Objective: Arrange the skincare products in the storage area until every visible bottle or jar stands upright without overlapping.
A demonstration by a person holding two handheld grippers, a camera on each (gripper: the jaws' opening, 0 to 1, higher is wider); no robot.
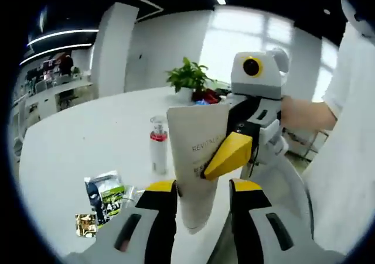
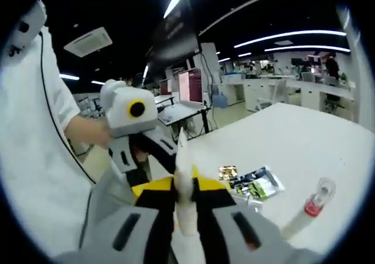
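Right tool (image 2: pixel 184 202) clamped on white tube (image 1: pixel 196 158), w/ left tool (image 1: pixel 202 196) jaws wide around its lower end. Clear bottle (image 1: pixel 158 144) upright on worktop (image 1: pixel 88 135) just left.

There are two tongs (image 1: pixel 202 188) (image 1: pixel 229 154), one white tube (image 1: pixel 196 158), one clear bottle (image 1: pixel 158 144), two sachets (image 1: pixel 107 195) (image 1: pixel 86 224) and one plant (image 1: pixel 188 76) on the surface (image 1: pixel 88 141).

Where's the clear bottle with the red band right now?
The clear bottle stands upright on the white table, left of the held white tube and beyond the green sachets.
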